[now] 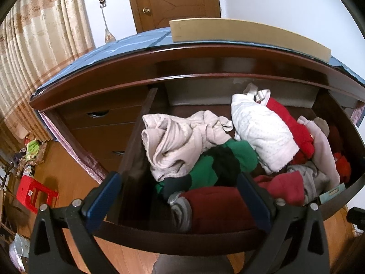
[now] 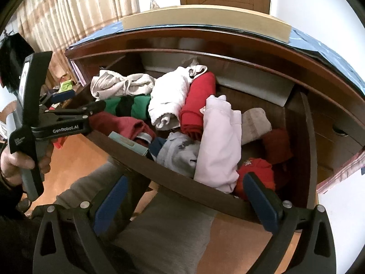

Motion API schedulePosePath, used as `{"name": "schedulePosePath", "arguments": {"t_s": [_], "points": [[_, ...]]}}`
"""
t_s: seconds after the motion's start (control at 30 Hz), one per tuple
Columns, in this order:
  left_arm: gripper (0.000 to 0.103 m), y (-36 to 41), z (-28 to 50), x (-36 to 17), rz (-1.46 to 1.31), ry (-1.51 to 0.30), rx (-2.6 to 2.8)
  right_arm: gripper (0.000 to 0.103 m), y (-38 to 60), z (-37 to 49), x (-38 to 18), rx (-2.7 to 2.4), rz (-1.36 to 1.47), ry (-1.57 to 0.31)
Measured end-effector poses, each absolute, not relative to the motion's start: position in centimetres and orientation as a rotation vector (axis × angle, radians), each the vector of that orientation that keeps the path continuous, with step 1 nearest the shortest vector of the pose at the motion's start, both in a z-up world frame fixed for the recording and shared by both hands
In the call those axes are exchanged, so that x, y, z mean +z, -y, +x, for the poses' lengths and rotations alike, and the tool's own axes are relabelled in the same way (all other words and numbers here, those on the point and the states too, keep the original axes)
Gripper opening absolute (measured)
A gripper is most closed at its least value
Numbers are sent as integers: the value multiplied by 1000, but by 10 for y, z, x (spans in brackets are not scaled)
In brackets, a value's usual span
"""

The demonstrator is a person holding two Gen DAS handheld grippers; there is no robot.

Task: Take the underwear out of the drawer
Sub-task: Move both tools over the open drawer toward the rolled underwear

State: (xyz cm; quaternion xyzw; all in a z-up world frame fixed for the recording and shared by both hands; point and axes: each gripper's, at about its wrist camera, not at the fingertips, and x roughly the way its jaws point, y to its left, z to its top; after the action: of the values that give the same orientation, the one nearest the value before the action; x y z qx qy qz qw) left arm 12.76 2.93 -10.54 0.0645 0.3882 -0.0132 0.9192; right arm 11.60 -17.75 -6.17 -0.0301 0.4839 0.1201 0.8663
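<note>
Soft, even indoor light fills both views, with the white wall [image 1: 285, 4] blown bright. Strong fisheye bending curves the drawer [image 1: 205, 239] front, corners go black, and the drawer's near left inside lies in shadow.

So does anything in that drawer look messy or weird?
Yes, it's a jumble. The clothes in the drawer lie rumpled and heaped over each other, not folded flat. A small teal box is wedged against the front wall among them, which looks out of place. Nothing seems torn or spilled.

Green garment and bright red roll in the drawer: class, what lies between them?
The white dotted bundle lies between the green garment and the red roll, clearest in the right wrist view.
</note>
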Motion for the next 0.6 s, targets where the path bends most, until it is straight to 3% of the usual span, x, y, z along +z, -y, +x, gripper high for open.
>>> {"name": "schedulePosePath", "arguments": {"t_s": [0.33,0.6], "points": [[102,-30,128,-105,139,-817,-28,103,181,107,-60,260,-34,-965],[102,-26,124,-88,139,-796,-59,102,217,109,-44,249,356,-839]]}}
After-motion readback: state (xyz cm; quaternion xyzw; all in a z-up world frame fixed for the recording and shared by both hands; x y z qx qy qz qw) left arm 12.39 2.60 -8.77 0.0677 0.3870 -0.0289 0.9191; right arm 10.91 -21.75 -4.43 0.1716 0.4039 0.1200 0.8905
